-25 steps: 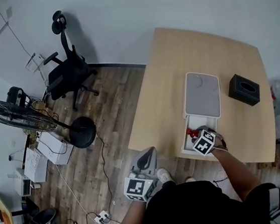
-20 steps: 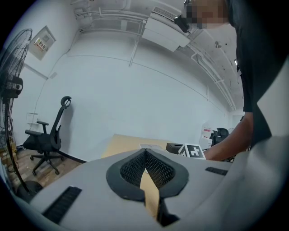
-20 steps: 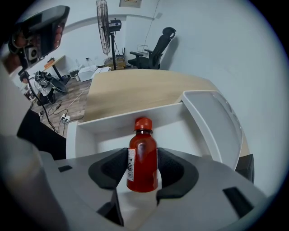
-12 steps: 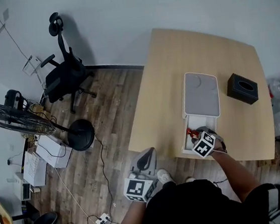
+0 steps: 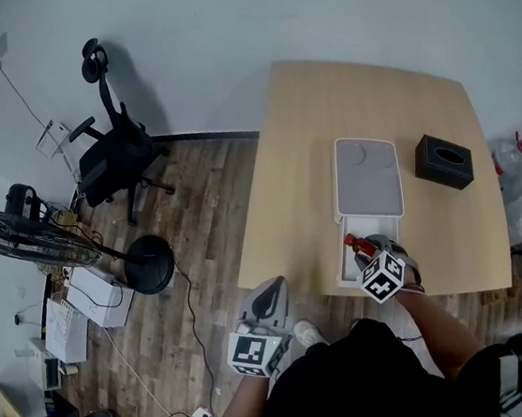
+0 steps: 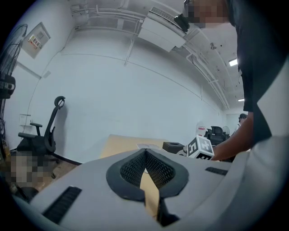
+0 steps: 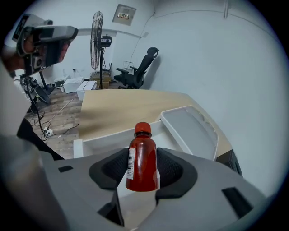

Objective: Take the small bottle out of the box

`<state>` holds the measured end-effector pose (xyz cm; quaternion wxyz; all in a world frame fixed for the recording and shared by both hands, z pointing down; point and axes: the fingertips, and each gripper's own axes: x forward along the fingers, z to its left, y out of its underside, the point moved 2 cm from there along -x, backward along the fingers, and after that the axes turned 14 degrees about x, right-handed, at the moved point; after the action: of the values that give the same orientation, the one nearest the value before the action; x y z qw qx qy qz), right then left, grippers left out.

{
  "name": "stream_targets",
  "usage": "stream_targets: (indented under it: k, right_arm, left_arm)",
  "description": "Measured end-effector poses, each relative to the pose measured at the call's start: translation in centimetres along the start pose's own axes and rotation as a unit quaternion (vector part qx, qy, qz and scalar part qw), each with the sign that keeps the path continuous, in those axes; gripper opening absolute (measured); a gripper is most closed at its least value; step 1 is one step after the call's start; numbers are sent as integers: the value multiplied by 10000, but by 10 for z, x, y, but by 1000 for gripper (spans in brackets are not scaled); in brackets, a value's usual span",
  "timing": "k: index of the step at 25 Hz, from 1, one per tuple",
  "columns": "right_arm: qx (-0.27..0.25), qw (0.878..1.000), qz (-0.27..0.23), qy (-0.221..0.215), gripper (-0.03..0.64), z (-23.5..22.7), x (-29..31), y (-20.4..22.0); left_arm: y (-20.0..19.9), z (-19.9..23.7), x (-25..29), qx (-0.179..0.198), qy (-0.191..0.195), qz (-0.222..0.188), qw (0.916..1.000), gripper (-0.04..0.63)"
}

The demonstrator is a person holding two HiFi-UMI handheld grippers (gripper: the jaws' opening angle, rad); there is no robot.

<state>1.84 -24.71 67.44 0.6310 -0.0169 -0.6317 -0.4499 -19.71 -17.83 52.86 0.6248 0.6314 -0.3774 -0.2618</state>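
Observation:
A small red bottle [image 7: 142, 163] with a red cap stands between the jaws of my right gripper [image 7: 142, 169], which is shut on it. In the head view the small bottle [image 5: 358, 245] pokes out beyond the right gripper [image 5: 373, 262], above the white box [image 5: 343, 263] at the table's near edge. The box's lid [image 5: 367, 178] lies just beyond it. My left gripper [image 5: 270, 296] hangs off the table's near side over the floor; its jaws are nearly together with nothing between them [image 6: 145, 168].
A black tissue box [image 5: 443, 161] sits on the wooden table [image 5: 301, 151] to the right of the lid. On the floor to the left stand a black office chair [image 5: 113, 155] and a fan [image 5: 19, 237], with cables.
My right gripper has risen with the bottle, which now shows above the box rather than down inside it. The left gripper has barely moved.

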Motion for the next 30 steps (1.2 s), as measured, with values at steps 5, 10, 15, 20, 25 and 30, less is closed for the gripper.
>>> stream_targets:
  k: [5,10,15,20,25,30]
  right_arm:
    - [-109,9999,-103,-41,209,-3,-1,-2]
    - [-75,9987,-509,-36,209,-13,-13,-16]
    - [72,9918,-1273,37,209,-26,-39,-46]
    - [194,9717,-2345,189,209,-42,-86,-86]
    - [370,9412,-3345,283,209,-59,-144,-120]
    - [698,8995,-4302,304,210,-79,-193,-144]
  left_arm:
    - [-6,-6,13,-48,10,-13,10000,14]
    - [-15,-15,26,6,-8,-31,10000,14]
    - [-15,-20,36,-6,-53,29,10000,14]
    - [-22,-27,50,42,-51,-6,10000,14]
    - [-36,-35,63,101,-89,-111,9998,14]
    - [-53,-34,73,210,-211,-263,9992,14]
